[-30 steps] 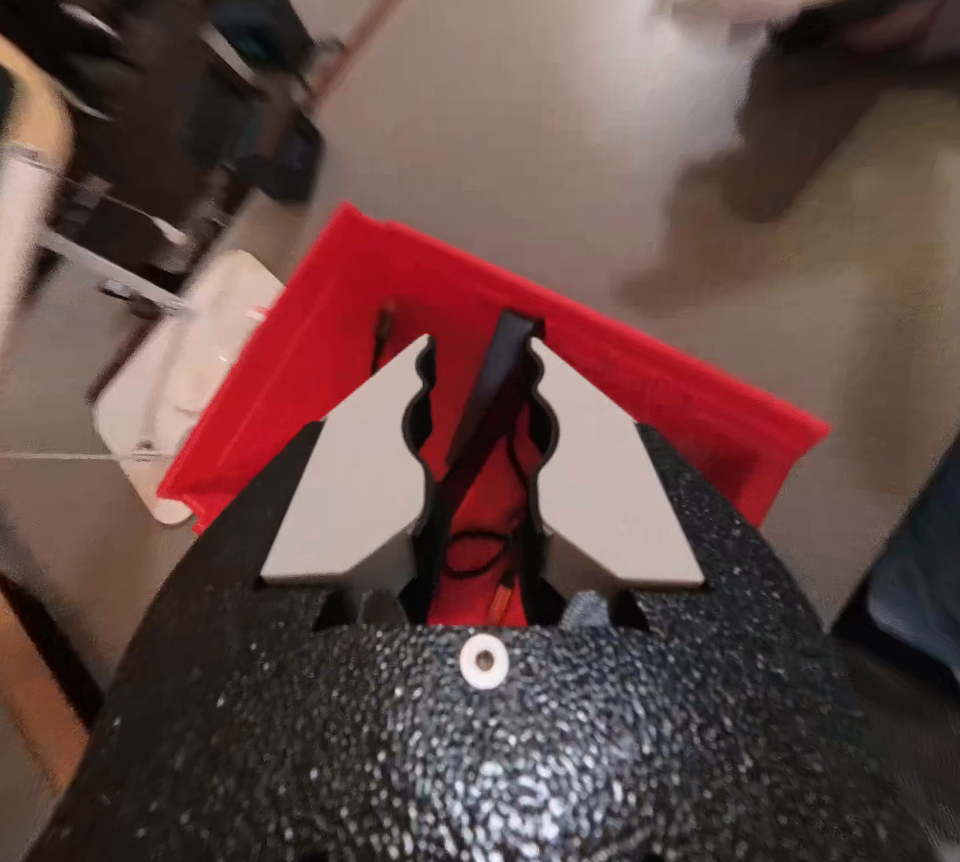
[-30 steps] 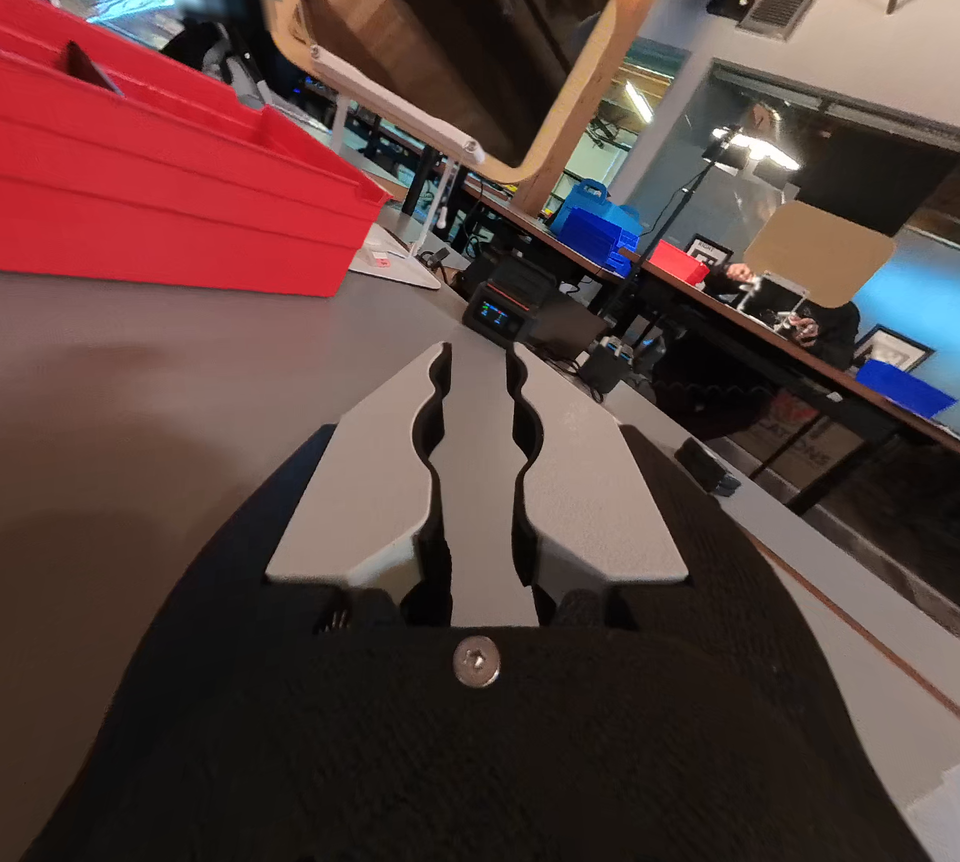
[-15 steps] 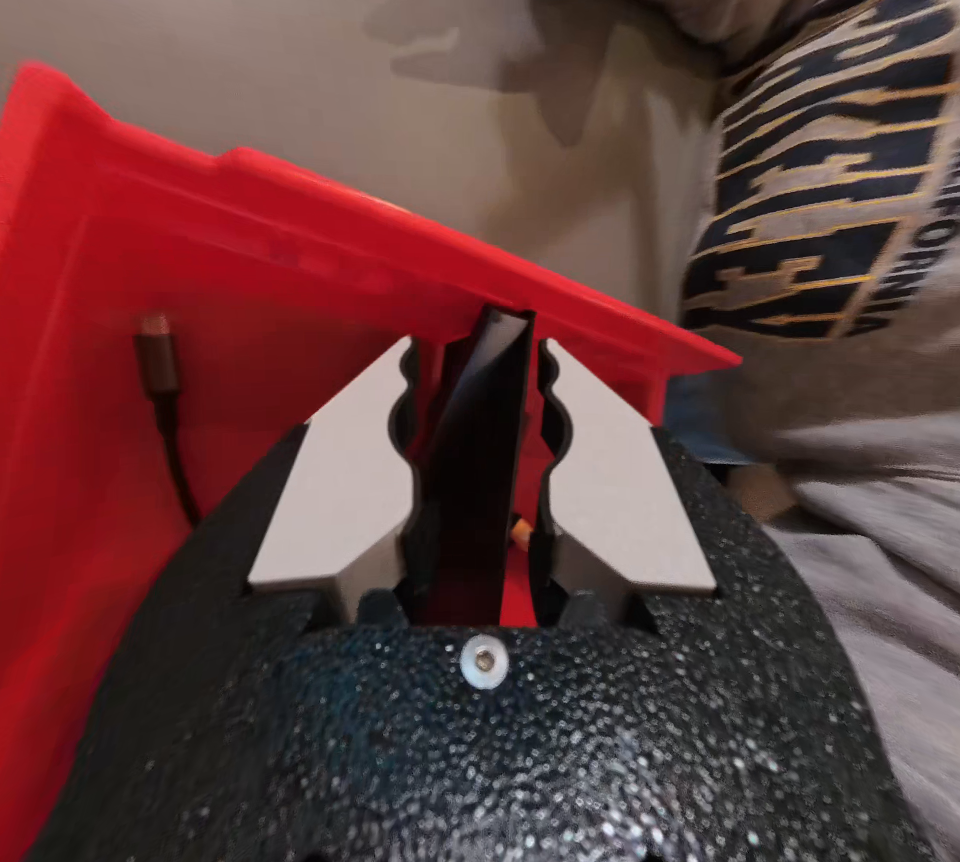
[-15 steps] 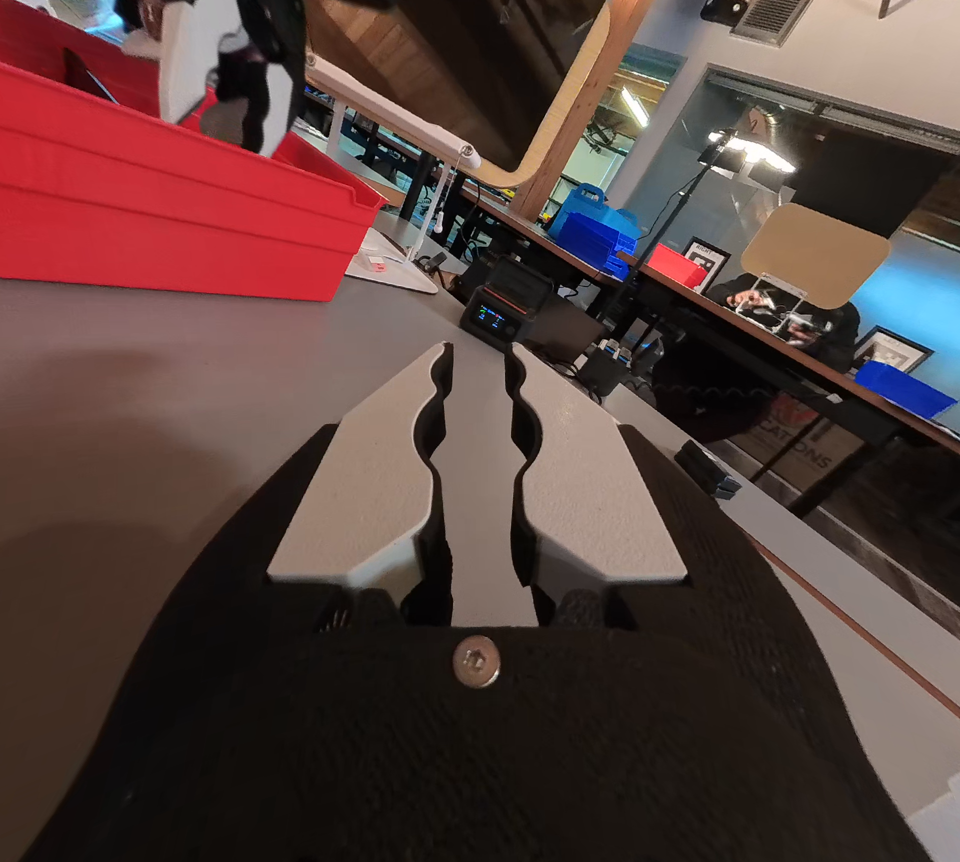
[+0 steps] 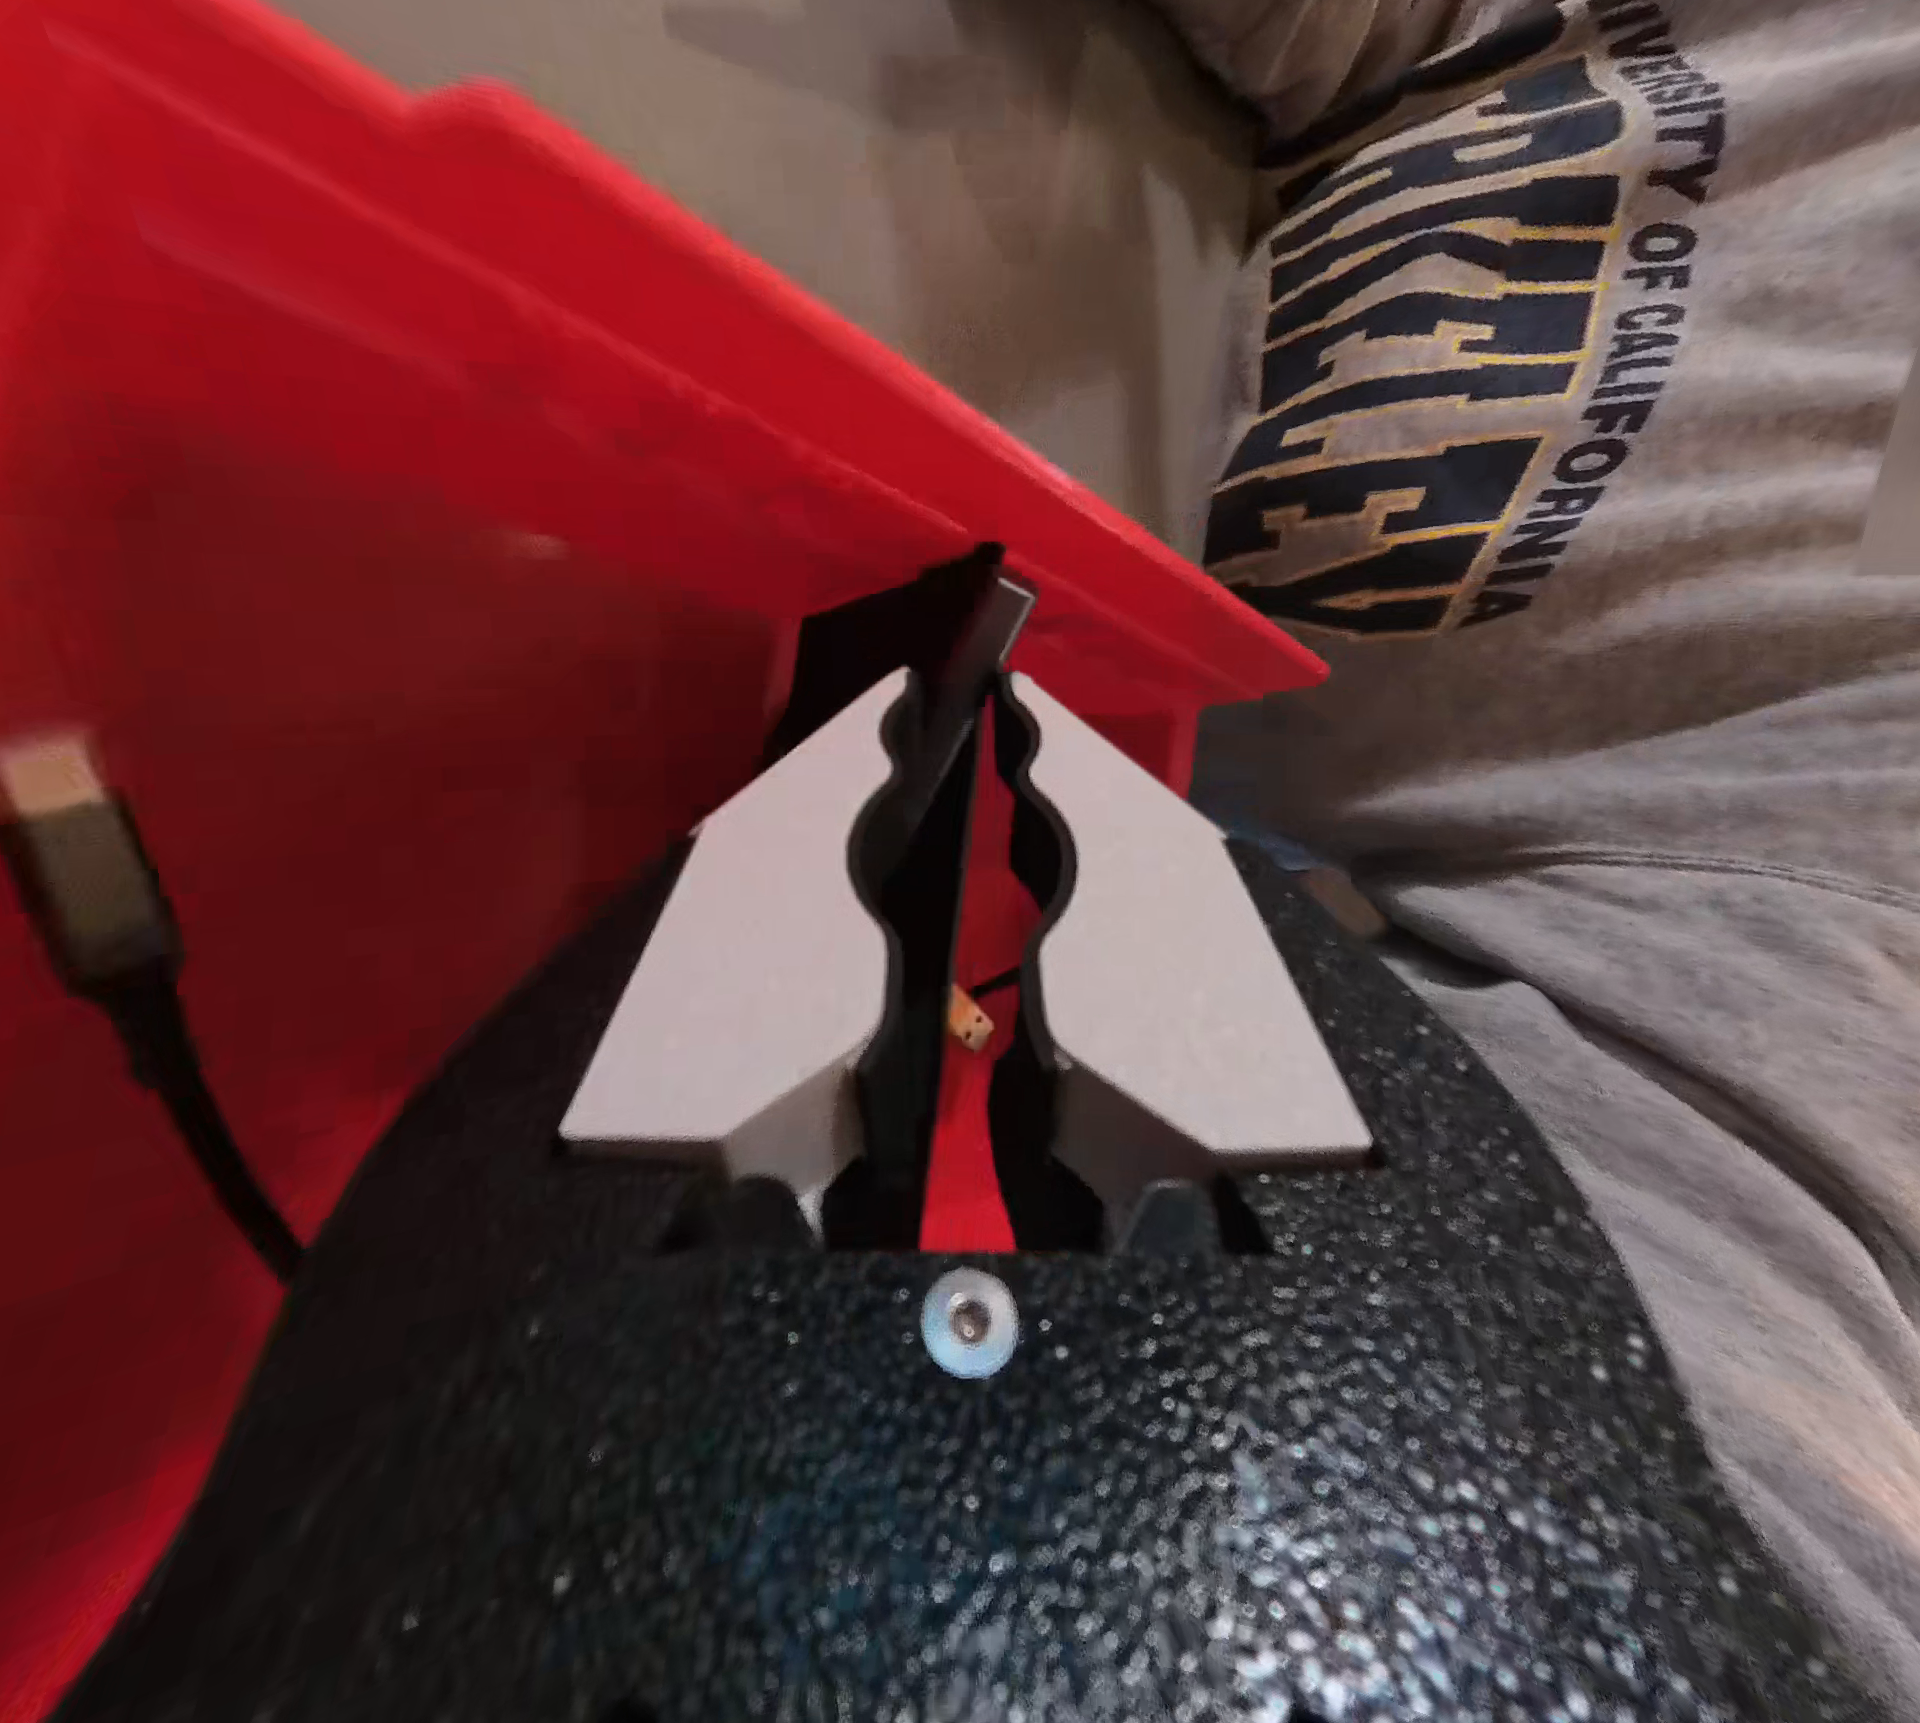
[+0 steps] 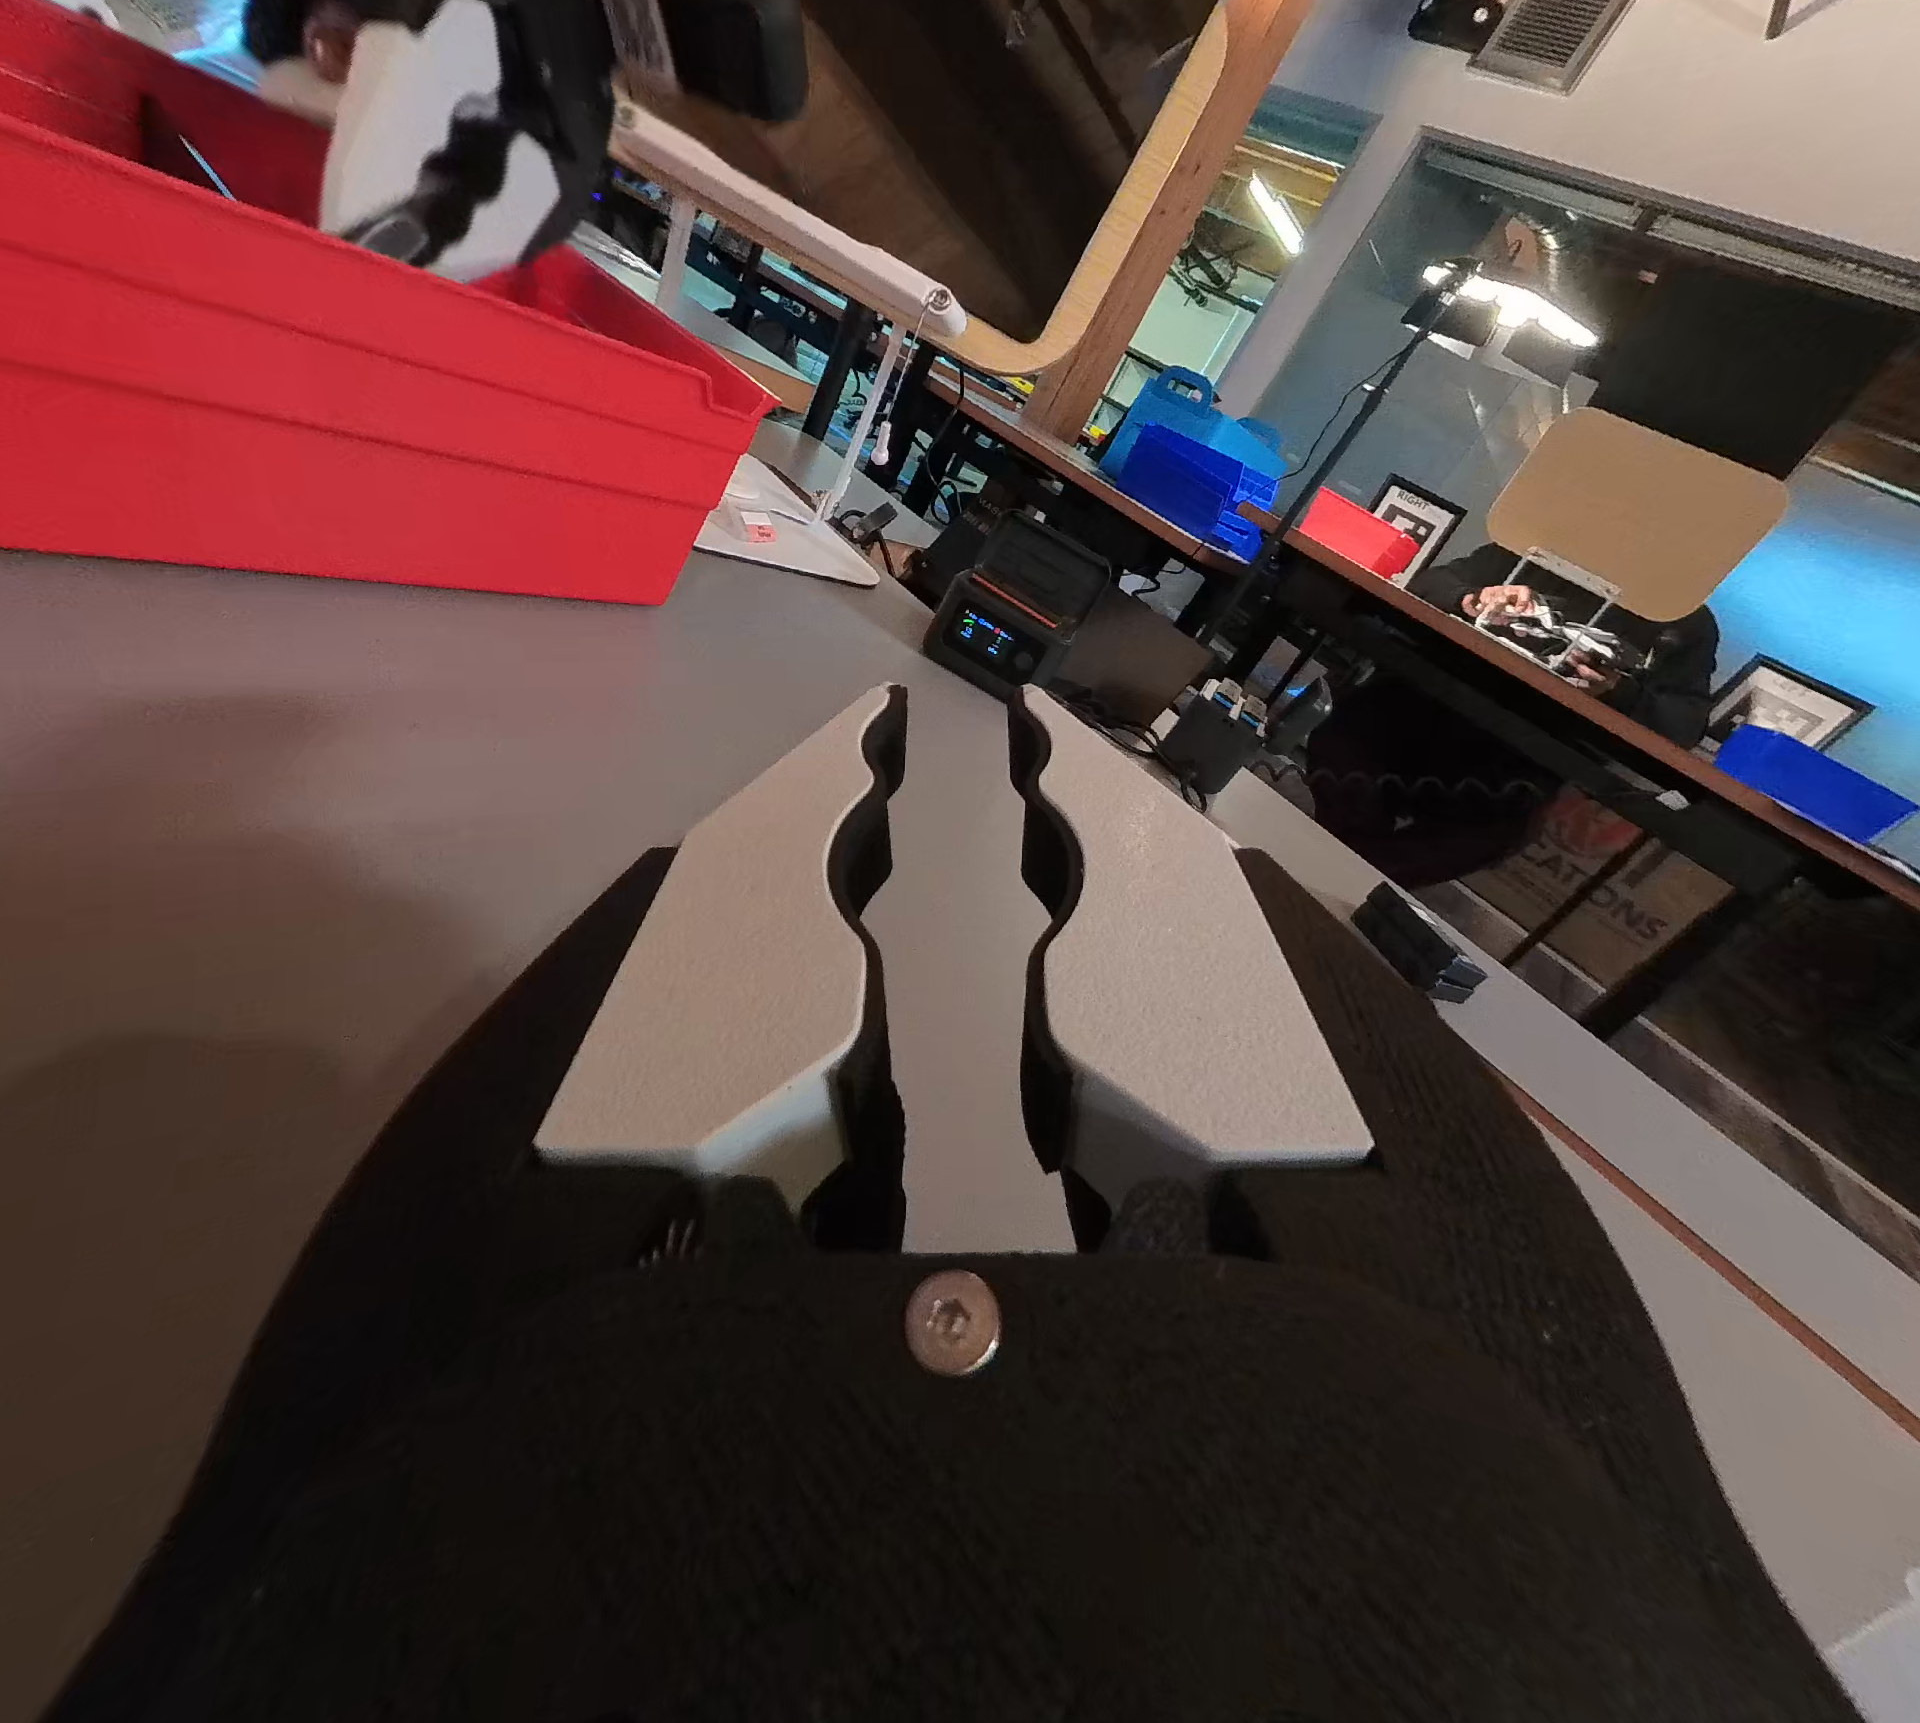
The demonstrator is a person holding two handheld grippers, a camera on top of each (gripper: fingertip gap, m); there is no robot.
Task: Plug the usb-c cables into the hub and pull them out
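Left claw clamps a thin black hub inside the red bin, right claw idles apart on the bench; nothing plugged yet.

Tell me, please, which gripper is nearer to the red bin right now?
Left. The left gripper is over the red bin, its fingers reaching inside around a thin dark piece. The right gripper rests low on the grey table, apart from the bin's outer wall.
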